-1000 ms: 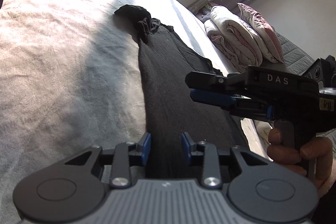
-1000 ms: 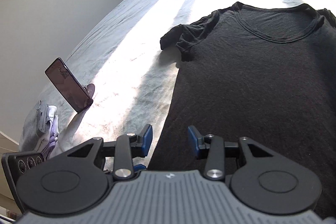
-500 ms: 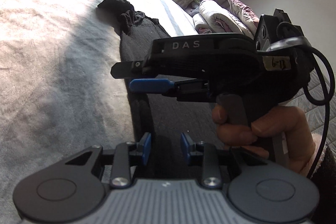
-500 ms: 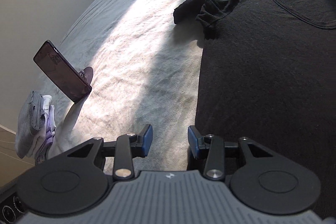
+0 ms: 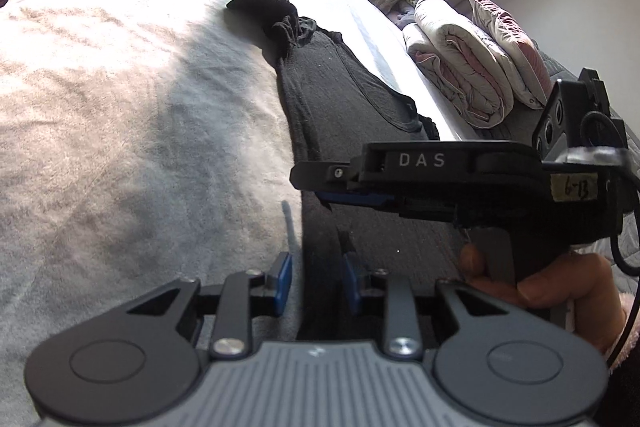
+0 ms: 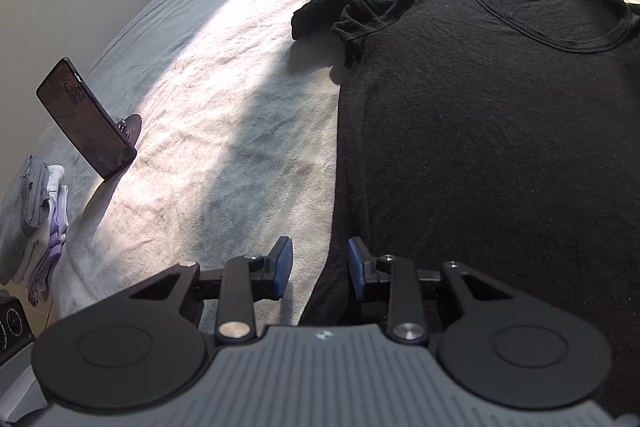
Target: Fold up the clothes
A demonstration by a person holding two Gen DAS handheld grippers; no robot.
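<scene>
Both grippers are closing over the black T-shirt [image 6: 500,147]'s side edge: left gripper [image 5: 316,281] and right gripper [image 6: 319,267], narrowly parted, not yet pinching.

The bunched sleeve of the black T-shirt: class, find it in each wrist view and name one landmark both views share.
Left wrist: bunched sleeve, upper centre, at the T-shirt's far end.
Right wrist: the sleeve, upper centre, left of the neckline.
Shared landmark: the T-shirt's side edge on the pale bedspread.

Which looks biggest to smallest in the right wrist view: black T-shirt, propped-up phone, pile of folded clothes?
1. black T-shirt, by far the largest.
2. phone and pile of folded clothes look about alike; the picture's edge cuts the pile off, so unranked.
</scene>
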